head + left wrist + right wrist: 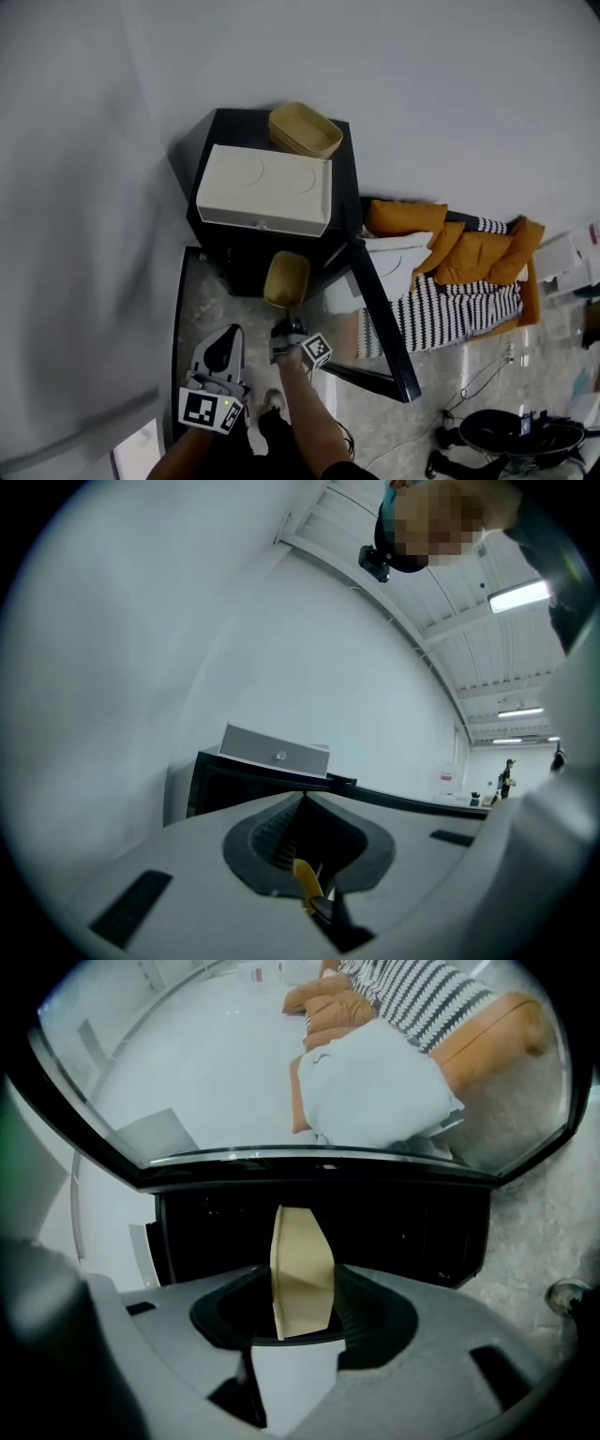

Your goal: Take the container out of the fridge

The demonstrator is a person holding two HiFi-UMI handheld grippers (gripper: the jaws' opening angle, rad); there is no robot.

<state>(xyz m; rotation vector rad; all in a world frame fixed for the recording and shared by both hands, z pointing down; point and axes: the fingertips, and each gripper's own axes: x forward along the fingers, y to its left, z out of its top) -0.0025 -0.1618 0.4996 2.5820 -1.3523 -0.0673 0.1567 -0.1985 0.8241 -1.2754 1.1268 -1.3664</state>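
The right gripper (286, 316) is closed on the tan container (287, 278), and its two fingers press on the container from both sides. In the right gripper view the container (302, 1269) stands on its edge between the fingers (370, 1321), with its narrow side toward the camera. Its lower part sits deep between the pads, and its upper part reaches out past the fingertips, toward the dark inside of the fridge (403, 1232). In the head view the container hangs just at the open front of the small black fridge (221, 131), low down and beside the hinge side of the glass door (380, 314), which stands wide open. Whether the container is fully out of the compartment, I cannot tell from these views. The left gripper (225, 339) is lower and to the left of the right one, well apart from the container. In the left gripper view its jaws are together with nothing between them, and they point toward the fridge (234, 785). On top of the fridge lies a white box (265, 188), and behind the box there is a second tan container (305, 129) of the same kind. Beyond the open door stands a sofa with orange cushions (469, 253), a white pillow (394, 258) and a striped blanket (450, 314).
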